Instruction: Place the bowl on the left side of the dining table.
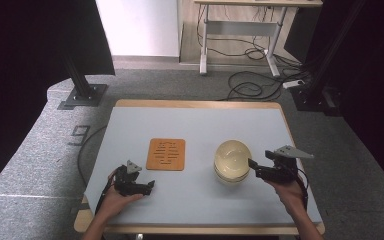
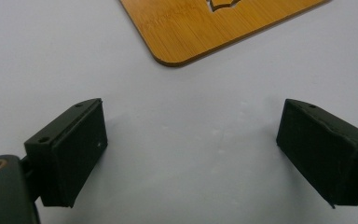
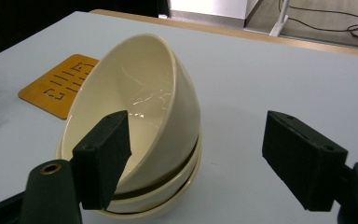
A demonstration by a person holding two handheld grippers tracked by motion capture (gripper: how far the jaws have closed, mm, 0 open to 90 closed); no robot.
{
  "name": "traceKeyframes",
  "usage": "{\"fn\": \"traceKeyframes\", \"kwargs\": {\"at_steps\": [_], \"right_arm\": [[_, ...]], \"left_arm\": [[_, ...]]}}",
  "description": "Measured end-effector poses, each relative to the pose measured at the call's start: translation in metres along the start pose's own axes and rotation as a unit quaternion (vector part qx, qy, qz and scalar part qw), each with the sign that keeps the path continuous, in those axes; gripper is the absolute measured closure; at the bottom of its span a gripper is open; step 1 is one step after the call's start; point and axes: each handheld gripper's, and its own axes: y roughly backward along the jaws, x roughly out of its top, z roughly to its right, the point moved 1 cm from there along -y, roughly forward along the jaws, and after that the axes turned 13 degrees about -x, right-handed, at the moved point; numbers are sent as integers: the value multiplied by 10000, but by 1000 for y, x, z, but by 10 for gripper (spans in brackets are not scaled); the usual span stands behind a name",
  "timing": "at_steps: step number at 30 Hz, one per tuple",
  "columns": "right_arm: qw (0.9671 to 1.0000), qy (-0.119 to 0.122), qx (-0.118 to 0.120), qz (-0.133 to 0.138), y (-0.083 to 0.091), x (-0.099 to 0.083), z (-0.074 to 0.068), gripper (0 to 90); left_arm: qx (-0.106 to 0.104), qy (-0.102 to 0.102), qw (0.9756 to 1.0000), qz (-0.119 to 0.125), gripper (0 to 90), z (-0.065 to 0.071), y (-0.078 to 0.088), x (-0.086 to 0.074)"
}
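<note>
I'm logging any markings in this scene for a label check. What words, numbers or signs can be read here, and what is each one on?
"9": a large dark numeral on the grey carpet left of the table.
Cut-out pattern on the wooden mat: slots that may be characters, not readable as text.
Stacked cream bowls: no markings seen.
Left gripper and right gripper: no lettering seen.

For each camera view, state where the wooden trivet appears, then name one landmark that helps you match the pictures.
High view: wooden trivet lies left of centre on the table.
Left gripper view: its corner at the top edge.
Right gripper view: at left, behind the tilted bowl.
Shared landmark: the trivet's cut-out slots.
</note>
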Motion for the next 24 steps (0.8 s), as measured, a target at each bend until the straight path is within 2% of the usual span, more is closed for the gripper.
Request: {"fn": "traceKeyframes", "kwargs": {"at_steps": [24], "right_arm": [[9998,104,112,-105,-12,3,-14,238]], "left_arm": [[1,0,10000,2,85,0,0,0]]}}
